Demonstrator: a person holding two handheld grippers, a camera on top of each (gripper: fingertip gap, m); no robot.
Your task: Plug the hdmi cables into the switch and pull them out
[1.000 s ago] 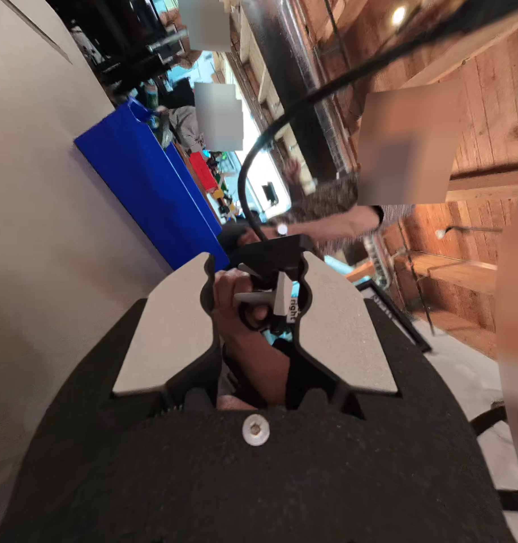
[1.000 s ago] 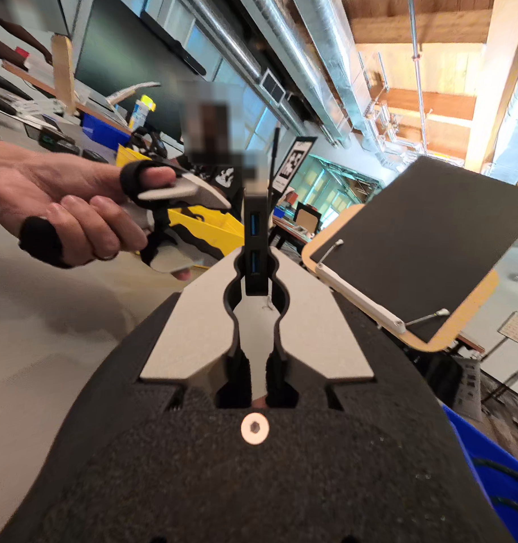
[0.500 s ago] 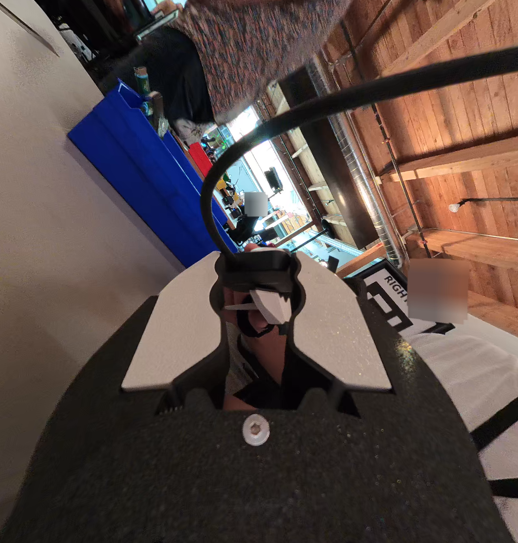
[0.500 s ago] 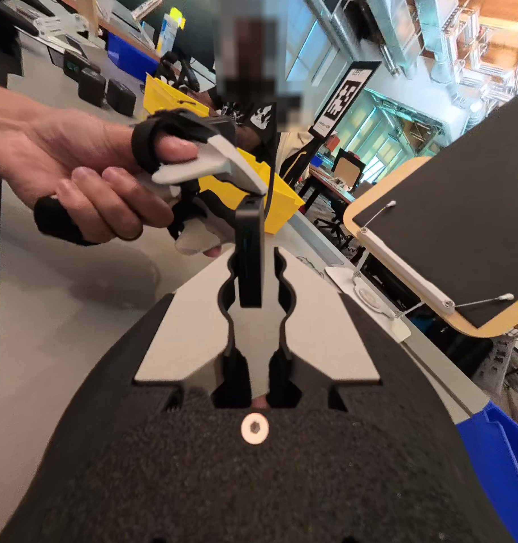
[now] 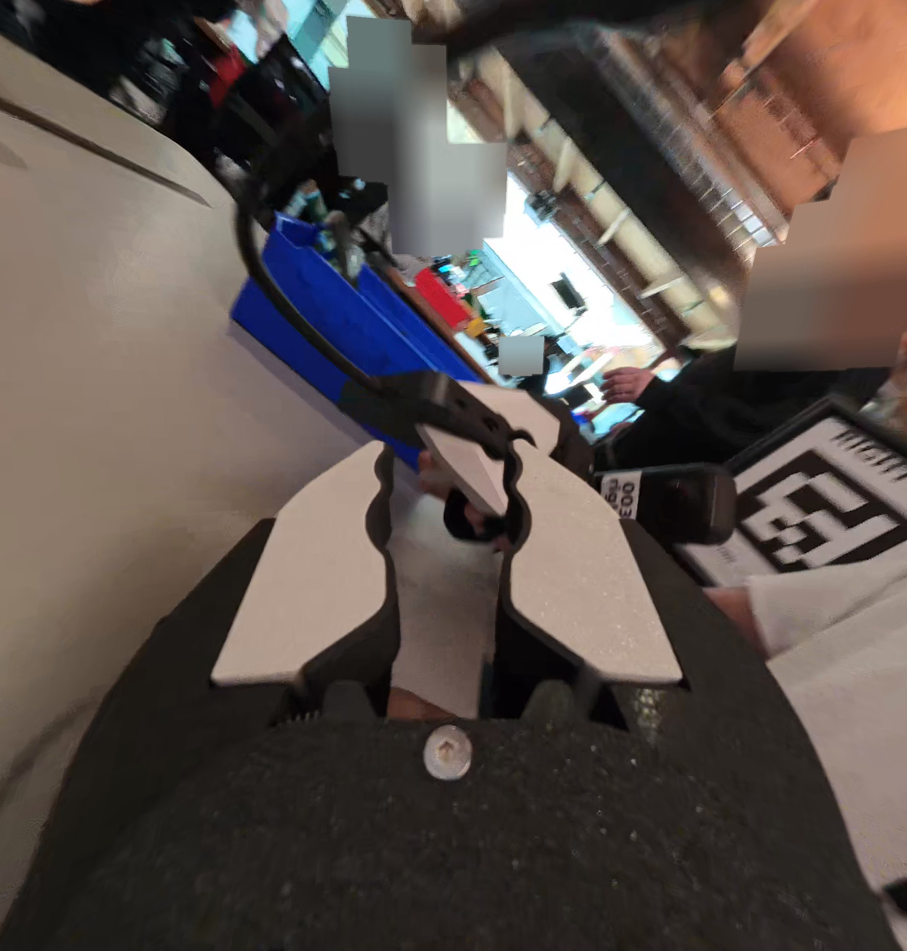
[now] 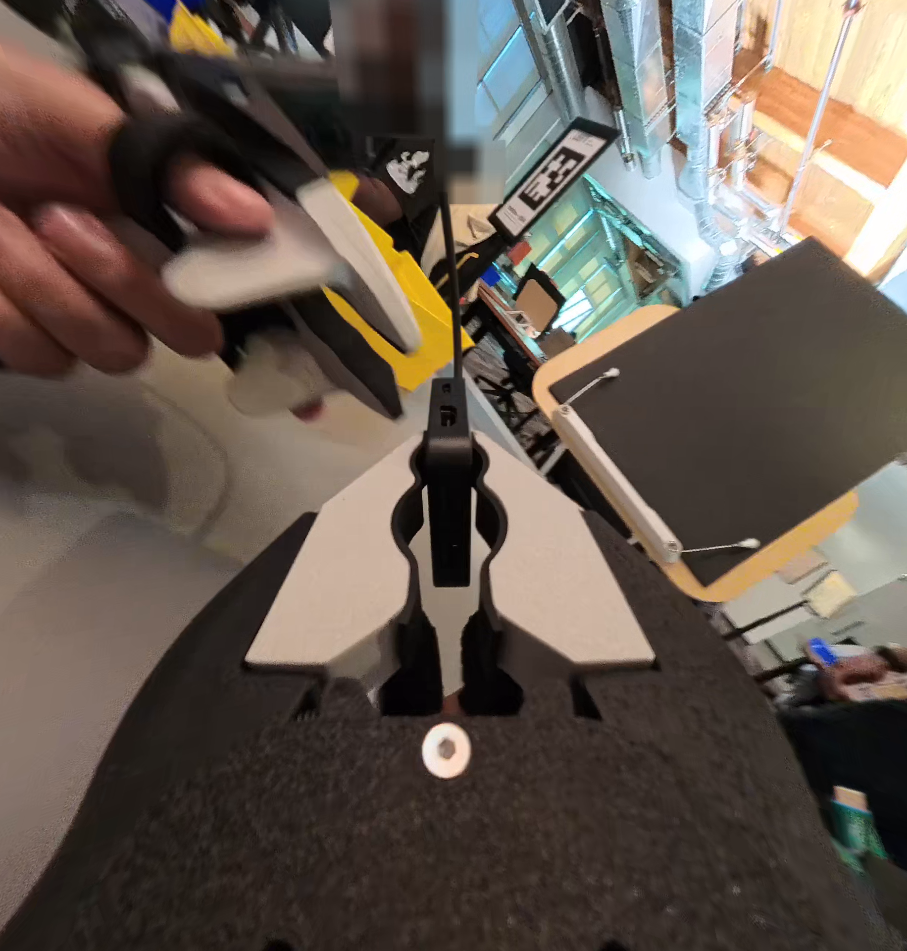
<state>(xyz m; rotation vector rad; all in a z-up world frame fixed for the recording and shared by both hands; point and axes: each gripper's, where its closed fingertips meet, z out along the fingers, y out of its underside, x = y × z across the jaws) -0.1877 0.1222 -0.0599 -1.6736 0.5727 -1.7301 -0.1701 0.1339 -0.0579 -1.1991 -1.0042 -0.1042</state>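
Between the right gripper's (image 6: 449,463) clamped fingers stands a slim black switch (image 6: 449,514); left gripper (image 5: 446,481) gapes empty.

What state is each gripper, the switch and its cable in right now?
right gripper: shut on the switch.
switch: black, held edge-up between the right gripper's fingers; the ports that show are empty.
switch cable: thin, black, running up from the switch's far end.
left gripper: open, nothing between its fingers.
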